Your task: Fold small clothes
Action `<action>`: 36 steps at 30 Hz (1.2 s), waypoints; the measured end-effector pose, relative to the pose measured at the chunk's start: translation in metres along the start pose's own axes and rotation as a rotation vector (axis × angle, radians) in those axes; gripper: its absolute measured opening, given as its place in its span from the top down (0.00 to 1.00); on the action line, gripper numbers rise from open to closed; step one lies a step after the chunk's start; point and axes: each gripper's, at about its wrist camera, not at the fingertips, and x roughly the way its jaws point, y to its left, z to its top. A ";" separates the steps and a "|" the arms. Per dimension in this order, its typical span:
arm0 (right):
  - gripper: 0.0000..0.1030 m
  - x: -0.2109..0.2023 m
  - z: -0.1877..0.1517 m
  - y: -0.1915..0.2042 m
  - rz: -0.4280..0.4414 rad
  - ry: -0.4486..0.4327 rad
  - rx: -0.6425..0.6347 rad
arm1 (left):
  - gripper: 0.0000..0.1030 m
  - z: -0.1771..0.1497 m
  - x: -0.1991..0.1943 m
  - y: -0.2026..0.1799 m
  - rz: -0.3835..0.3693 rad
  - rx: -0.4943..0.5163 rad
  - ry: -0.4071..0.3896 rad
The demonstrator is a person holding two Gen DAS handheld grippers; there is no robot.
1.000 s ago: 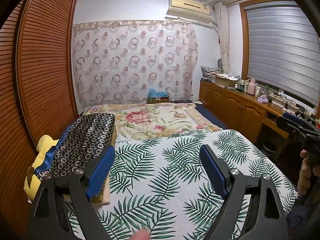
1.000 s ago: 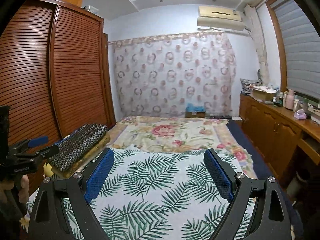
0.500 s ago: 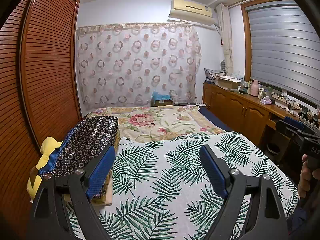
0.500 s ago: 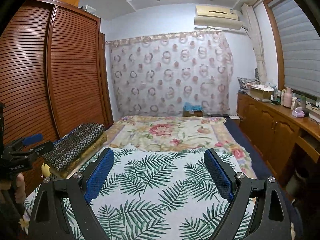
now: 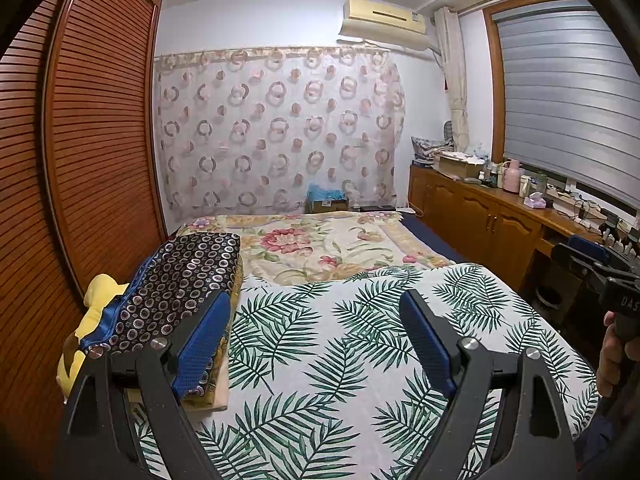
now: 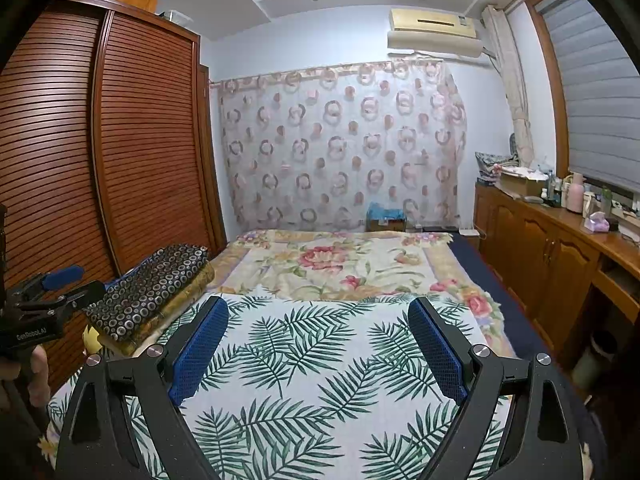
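Both grippers hovered over the bed [image 5: 460, 280], pointing slightly down toward its far end. Left gripper [image 5: 316, 340]: fingers spread wide, nothing between them, only the palm-leaf sheet [image 5: 320, 360] below. Right gripper [image 6: 318, 340]: fingers likewise wide apart and empty, over the same sheet. Folded clothes [image 5: 180, 280] sat stacked at the bed's left edge beside the wardrobe [image 5: 92, 140]; a dark circle-patterned piece lay on top, with blue and yellow-gold layers under it. The left gripper's left finger [image 5: 202, 344] overlapped the stack in its view; contact could not be told. A floral blanket [image 5: 320, 244] covered the bed's far half.
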 end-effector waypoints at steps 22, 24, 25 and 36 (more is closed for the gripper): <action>0.11 0.000 0.001 -0.013 0.006 0.002 -0.003 | 0.16 -0.001 -0.001 0.003 0.004 0.002 -0.004; 0.10 0.000 0.001 -0.014 0.006 0.002 -0.003 | 0.16 -0.002 -0.001 0.002 0.006 0.003 -0.005; 0.10 0.000 0.001 -0.014 0.007 0.002 -0.004 | 0.16 -0.002 -0.001 0.003 0.006 0.003 -0.005; 0.10 0.000 0.001 -0.016 0.006 0.002 -0.003 | 0.16 -0.002 -0.001 0.005 0.009 0.004 -0.006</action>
